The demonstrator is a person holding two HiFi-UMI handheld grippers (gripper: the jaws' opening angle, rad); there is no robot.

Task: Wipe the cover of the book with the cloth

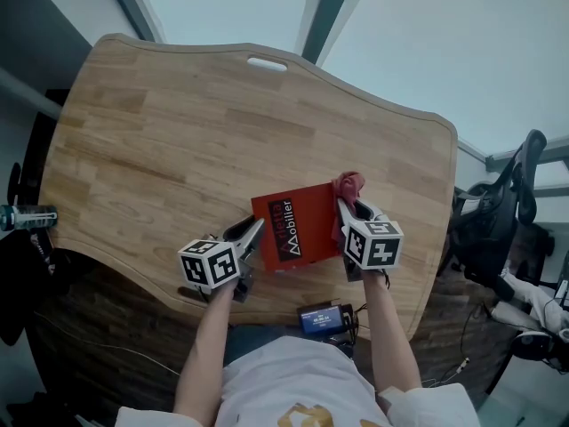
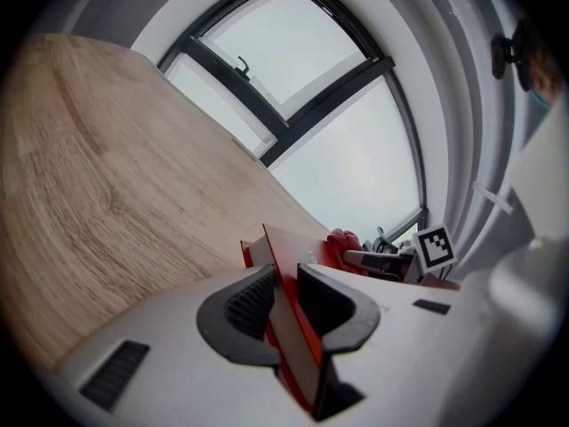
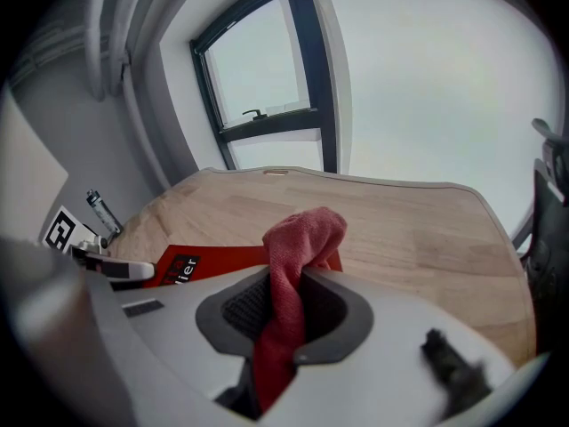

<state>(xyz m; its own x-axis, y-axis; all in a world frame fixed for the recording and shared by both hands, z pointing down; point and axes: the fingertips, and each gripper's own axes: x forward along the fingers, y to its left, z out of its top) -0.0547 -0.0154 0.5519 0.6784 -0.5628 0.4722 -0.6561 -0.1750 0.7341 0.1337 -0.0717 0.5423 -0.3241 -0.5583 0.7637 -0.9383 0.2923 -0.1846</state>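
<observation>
Left claw clamps the book's edge; right claw pinches the cloth.
Book sits by the surface's near edge, cloth bunched at its far right corner (wiping barely begun, I judge); next, press and drag it across the cover.

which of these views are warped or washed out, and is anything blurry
Head view: the table edge bows, the book is sharp. Left gripper view: heavy fisheye, black corners, the window bars curve. Right gripper view: same black corners, glaring pale glass, the cloth sharp, a dark blurred shape at lower right.
</observation>
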